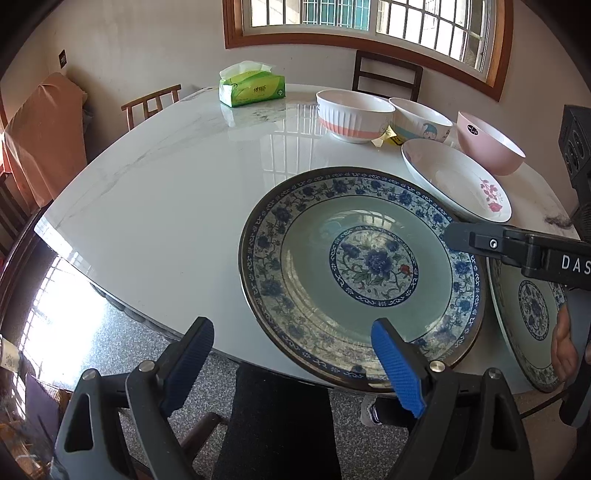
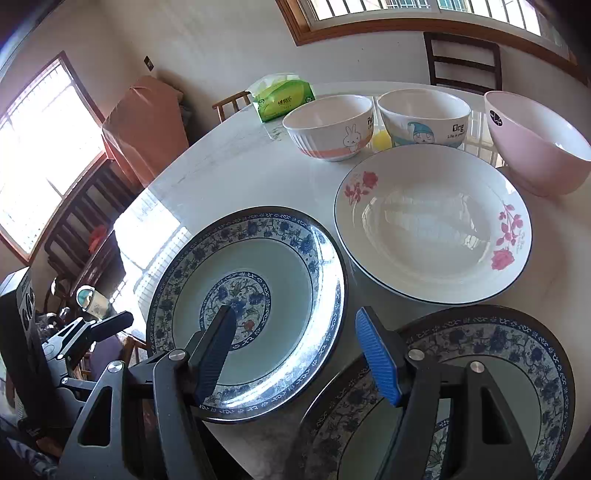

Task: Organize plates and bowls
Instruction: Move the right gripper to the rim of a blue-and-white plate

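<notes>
- Both grippers stand with jaws apart, holding nothing: left gripper at the near rim of a blue-patterned plate, right gripper straddling the gap between that plate and its twin.
- Likely step: reaching to stack the matching plates; next, close on one rim.
- At 1 o'clock, the rose plate and three bowls wait.
- Only the right view shows the rabbit bowl decoration.

walls: pale | windows: wood-framed, barred, bright | floor: speckled | chairs: dark wood
</notes>
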`<state>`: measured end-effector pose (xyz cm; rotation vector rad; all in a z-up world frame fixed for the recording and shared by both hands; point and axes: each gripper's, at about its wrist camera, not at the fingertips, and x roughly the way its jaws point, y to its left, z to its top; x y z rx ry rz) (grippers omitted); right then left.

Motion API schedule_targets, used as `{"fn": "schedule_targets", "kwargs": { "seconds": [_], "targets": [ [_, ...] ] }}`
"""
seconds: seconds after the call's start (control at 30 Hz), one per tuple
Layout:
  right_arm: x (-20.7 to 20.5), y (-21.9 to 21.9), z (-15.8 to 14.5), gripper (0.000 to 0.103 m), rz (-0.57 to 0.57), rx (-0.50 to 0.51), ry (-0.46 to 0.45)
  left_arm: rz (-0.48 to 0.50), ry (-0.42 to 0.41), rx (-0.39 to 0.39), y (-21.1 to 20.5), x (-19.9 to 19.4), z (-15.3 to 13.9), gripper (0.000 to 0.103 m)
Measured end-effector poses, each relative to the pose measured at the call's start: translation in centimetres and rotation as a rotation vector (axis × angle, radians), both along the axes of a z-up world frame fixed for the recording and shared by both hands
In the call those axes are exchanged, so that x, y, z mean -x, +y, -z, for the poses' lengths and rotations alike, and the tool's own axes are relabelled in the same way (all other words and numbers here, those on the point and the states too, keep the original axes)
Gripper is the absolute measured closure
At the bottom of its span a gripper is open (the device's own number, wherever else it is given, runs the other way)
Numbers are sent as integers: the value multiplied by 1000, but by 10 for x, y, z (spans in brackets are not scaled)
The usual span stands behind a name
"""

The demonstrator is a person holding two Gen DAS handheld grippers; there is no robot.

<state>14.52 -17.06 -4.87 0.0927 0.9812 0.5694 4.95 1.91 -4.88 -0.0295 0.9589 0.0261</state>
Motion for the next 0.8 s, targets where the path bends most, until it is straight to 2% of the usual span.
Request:
{"fn": "schedule_targets", "kwargs": {
  "seconds": [0.37, 0.43, 0.5, 0.57, 0.8],
  "targets": [
    [-13, 12, 11, 37, -1, 43, 57, -5, 3, -6, 2, -6, 6, 14],
    [-14, 15, 12, 37, -1, 50, 63, -1, 2, -13, 2, -6, 7, 19],
    [-15, 17, 13, 37, -2, 51, 65, 9, 10, -6, 2, -7, 10, 43],
    [-16, 21, 12, 37, -6, 45, 71, -7, 3, -5, 5, -8, 10, 48],
    [-20, 31, 13, 37, -1, 39, 82, -42, -3, -6, 23, -14, 12, 54]
  ]
}}
